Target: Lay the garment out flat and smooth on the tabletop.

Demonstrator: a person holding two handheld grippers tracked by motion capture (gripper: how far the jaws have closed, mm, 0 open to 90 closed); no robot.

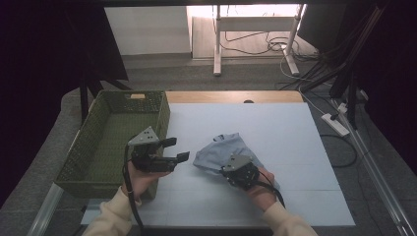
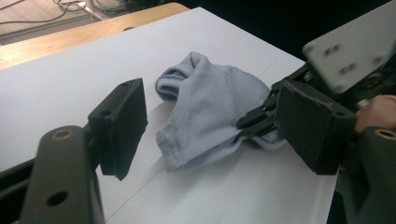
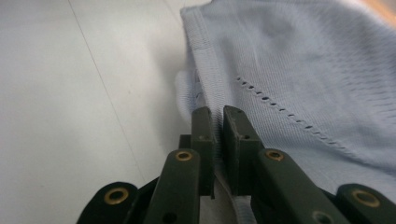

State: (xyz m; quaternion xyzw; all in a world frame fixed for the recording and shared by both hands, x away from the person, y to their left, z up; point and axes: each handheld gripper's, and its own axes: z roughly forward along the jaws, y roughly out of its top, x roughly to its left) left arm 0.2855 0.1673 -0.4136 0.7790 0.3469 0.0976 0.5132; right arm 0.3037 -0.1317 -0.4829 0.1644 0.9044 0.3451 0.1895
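Cloth feels soft and limp, so my right tool pinches its hem while my left tool waits wide.

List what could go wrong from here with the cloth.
The right tongs pinch only the hemmed edge of the crumpled light-blue knit garment, so it may slip free when lifted. The rest would hang and could drag on the white table sheet or catch the green woven basket's rim.
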